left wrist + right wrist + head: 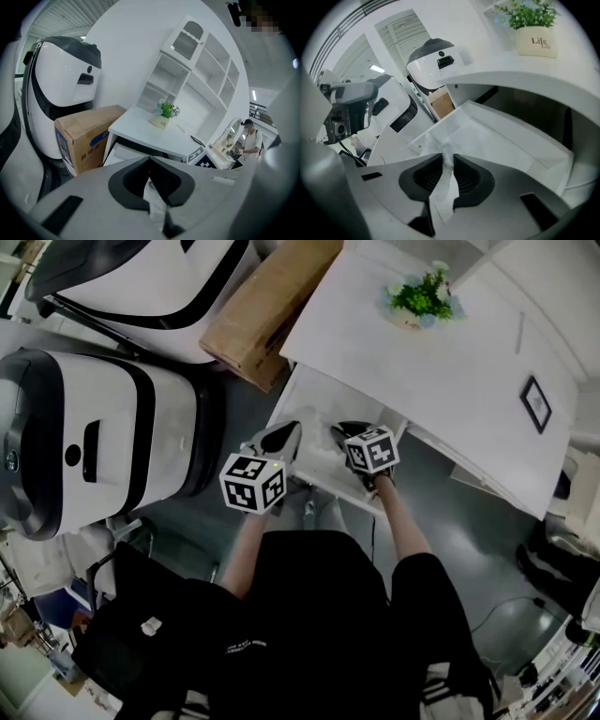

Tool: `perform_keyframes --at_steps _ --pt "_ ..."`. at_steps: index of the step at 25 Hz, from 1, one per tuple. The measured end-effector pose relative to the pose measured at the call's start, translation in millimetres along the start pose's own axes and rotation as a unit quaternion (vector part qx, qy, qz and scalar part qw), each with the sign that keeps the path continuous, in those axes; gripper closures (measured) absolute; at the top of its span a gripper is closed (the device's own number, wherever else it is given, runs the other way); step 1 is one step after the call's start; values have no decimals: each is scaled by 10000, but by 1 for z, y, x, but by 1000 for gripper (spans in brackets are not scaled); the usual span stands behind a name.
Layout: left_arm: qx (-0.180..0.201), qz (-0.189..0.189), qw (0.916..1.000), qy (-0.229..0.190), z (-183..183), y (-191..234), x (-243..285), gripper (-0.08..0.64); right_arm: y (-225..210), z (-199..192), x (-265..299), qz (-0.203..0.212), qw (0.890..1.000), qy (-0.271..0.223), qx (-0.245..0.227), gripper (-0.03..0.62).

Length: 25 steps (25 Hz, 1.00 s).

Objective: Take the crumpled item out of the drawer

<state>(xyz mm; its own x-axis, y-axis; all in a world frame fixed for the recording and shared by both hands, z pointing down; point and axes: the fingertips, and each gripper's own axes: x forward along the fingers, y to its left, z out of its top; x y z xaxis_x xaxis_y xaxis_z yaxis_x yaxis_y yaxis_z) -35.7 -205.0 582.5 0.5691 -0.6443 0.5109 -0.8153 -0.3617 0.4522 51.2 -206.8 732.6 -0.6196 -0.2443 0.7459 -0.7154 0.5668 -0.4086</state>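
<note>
The white drawer (319, 395) of the white desk (450, 371) stands pulled out. My right gripper (446, 154) is above the drawer's floor (511, 140) and is shut on a crumpled white paper (443, 187) that runs up between its pads. My left gripper (150, 160) has its tips together, with a crumpled white piece (154, 199) pinched behind them. In the head view the left gripper (284, 432) and the right gripper (345, 430) hang side by side over the drawer's front. Whether both hold the same sheet I cannot tell.
A potted plant (422, 296) and a small framed picture (536, 402) sit on the desk. A cardboard box (267, 310) leans at the desk's left side. A large white and black machine (103, 442) stands to the left. White shelves (197, 70) rise behind the desk.
</note>
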Motion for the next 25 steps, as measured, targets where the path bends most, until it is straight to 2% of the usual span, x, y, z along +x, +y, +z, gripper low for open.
perform_keyframes --at_steps 6,12,18,25 --pt "275 -125 9994 -164 9 -12 -9 563 13 6 -31 74 9995 -309 -70 529" --pt "477 -215 9978 -403 24 -24 -24 561 27 30 -72 153 9948 -999 90 529" --pt "629 -305 9957 -602 39 -34 -33 561 40 58 -111 214 9848 -1710 193 529" --pt "824 -396 9912 -959 66 -47 -46 561 48 89 -157 102 9664 -2550 295 529"
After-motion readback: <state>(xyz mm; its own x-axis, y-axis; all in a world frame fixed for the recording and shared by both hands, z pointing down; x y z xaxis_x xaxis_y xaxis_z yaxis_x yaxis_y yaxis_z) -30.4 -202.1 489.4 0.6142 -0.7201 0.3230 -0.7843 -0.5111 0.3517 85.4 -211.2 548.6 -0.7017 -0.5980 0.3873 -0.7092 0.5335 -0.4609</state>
